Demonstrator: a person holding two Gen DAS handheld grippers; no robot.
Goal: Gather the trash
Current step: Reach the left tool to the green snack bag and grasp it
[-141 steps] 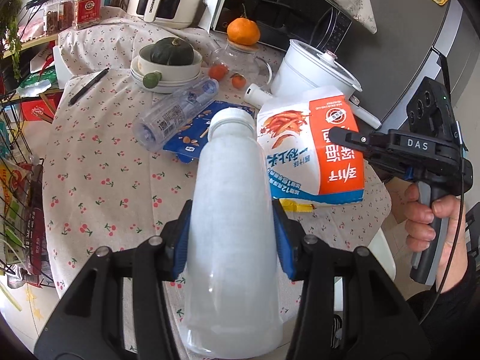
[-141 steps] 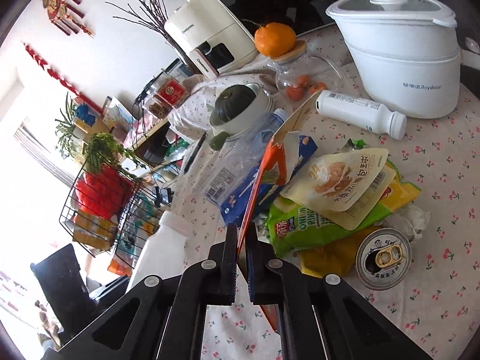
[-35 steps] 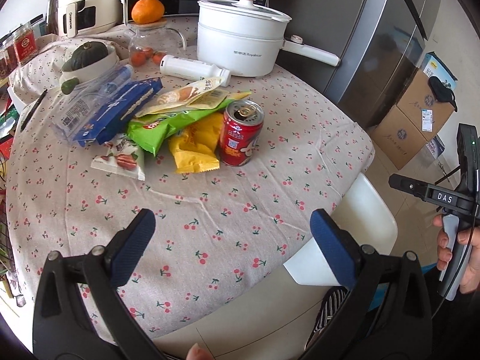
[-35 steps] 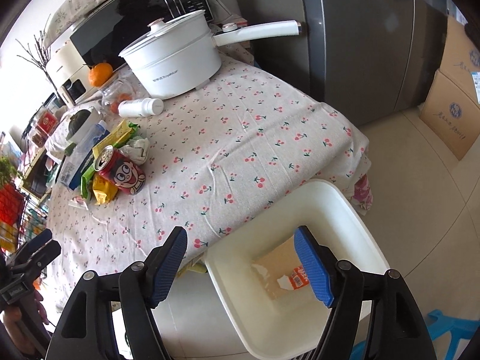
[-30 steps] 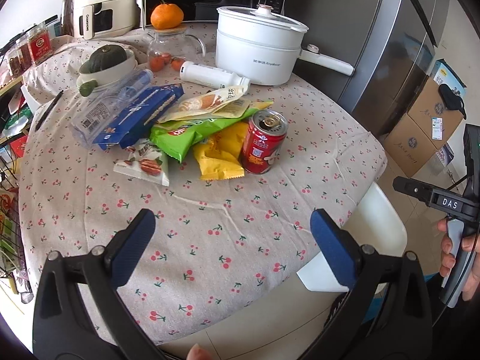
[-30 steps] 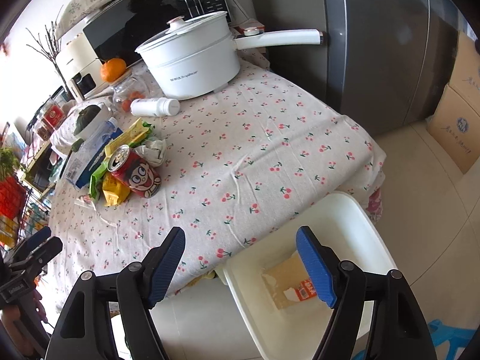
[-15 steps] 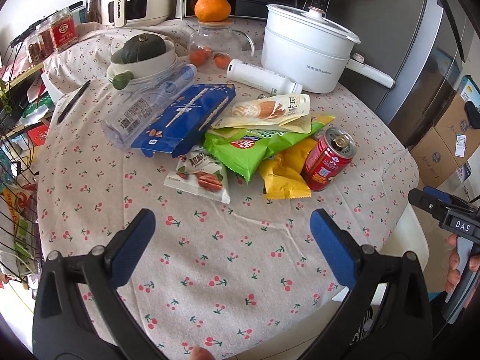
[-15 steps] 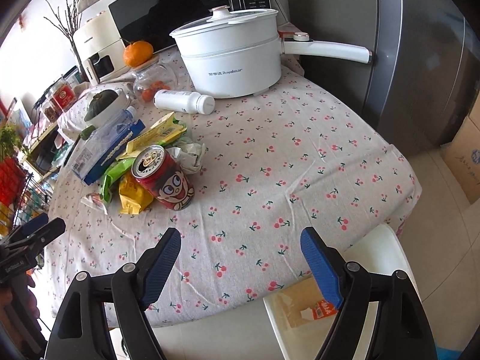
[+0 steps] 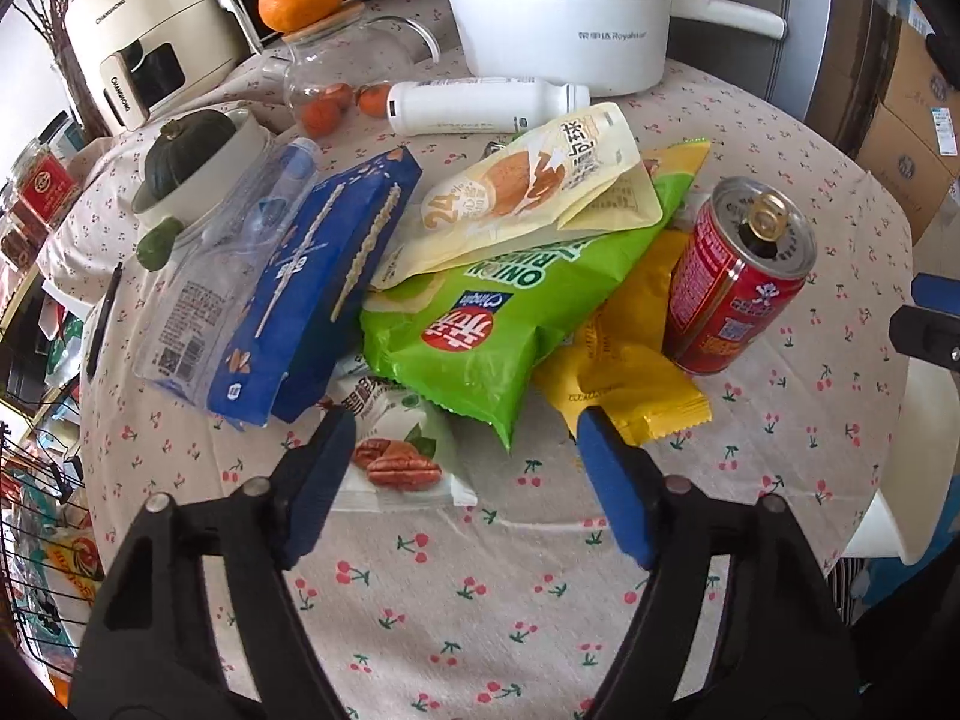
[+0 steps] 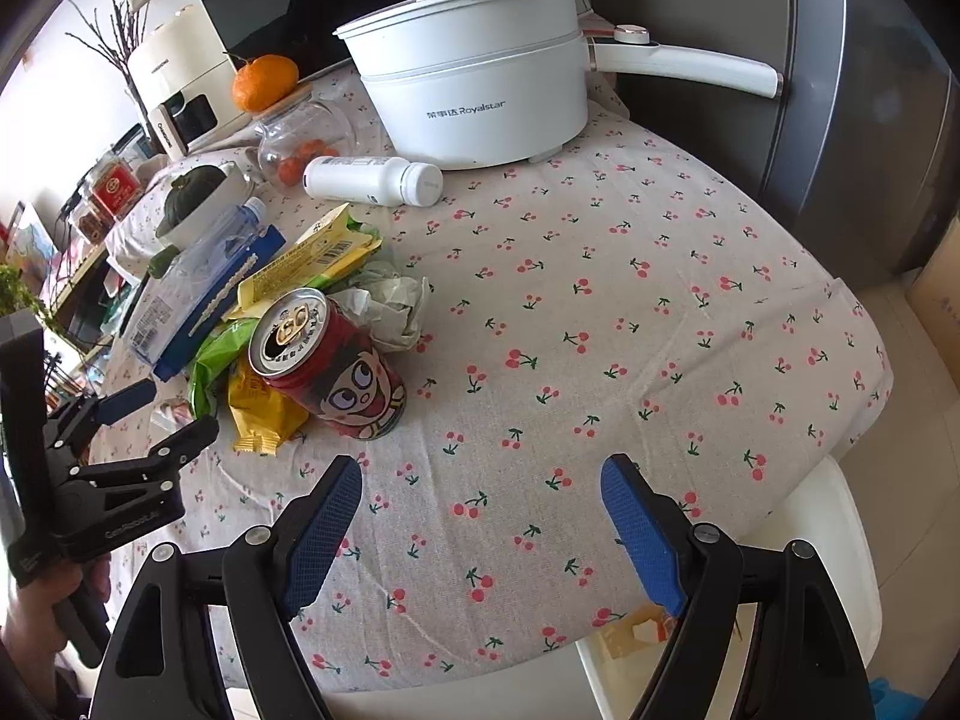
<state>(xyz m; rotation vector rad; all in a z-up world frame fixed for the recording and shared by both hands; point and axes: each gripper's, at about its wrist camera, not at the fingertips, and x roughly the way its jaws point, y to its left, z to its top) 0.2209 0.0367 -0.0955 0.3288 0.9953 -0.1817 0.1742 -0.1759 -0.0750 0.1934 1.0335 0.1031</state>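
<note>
Blue-padded left gripper [image 9: 462, 444], jaws just narrowing yet still apart and empty, hangs over the pecan packet [image 9: 399, 456] and green chip bag [image 9: 480, 324]. Right gripper [image 10: 480, 510] gapes empty, the red can [image 10: 330, 366] ahead-left.

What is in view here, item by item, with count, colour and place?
red can: 1, red, upright at the right of the litter pile
green snack bag: 1, green, middle of pile
yellow wrapper: 1, yellow, under the green bag beside the can
cream pouch: 1, cream, on top of the green bag
pecan packet: 1, white, nearest the left gripper
blue box: 1, blue, left of pile
clear bottle: 1, clear, lying beside the blue box
white bottle: 1, white, lying before the pot
white pot: 1, white, back of table
white bin: 1, white, below the table edge
left gripper: 1, fingers just been closing, nothing between
right gripper: 1, open, empty
</note>
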